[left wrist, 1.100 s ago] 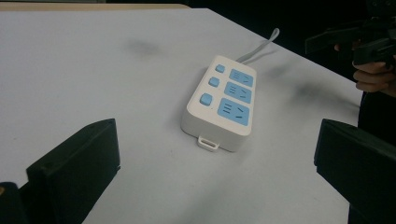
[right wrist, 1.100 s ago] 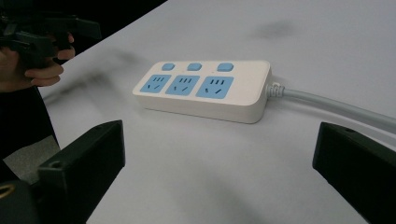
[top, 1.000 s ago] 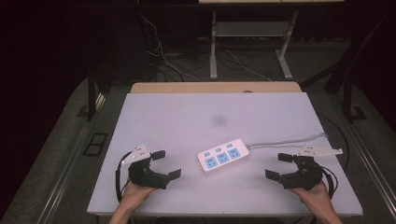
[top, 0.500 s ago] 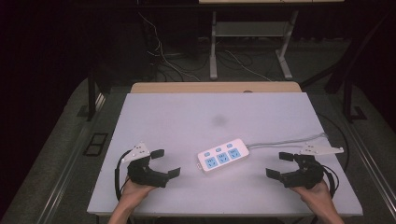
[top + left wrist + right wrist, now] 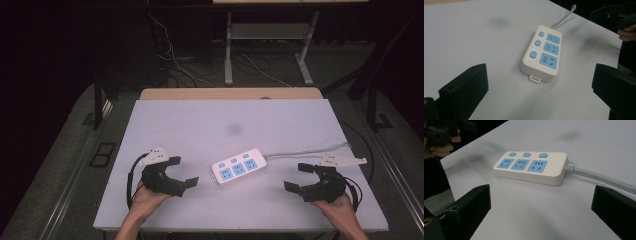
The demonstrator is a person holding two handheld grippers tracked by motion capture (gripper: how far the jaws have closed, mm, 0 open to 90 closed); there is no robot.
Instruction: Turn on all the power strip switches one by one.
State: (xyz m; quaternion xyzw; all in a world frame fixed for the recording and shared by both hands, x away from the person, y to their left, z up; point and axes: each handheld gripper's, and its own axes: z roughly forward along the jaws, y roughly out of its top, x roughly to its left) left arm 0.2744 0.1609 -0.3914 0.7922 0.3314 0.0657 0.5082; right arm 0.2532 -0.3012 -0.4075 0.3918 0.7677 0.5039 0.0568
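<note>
Power strip (image 5: pixel 238 167): we see it lying flat mid-table, between our two grippers, touching neither.
Left gripper (image 5: pixel 181 171): jaws spread wide, holding nothing.
Right gripper (image 5: pixel 300 176): likewise wide open and empty.
Cord (image 5: pixel 305 150): trails off to the right (likely to drag the strip askew if we lift one end).
Risk: smooth casing may slip from a shallow pinch.

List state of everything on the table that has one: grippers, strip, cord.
left gripper: open, jaws spread, holding nothing, low over the table
right gripper: open, jaws spread, holding nothing
power strip: flat on the table, sockets up, all three sockets empty, touched by neither gripper
cord: attached to the strip, trailing off toward the table's right edge
</note>
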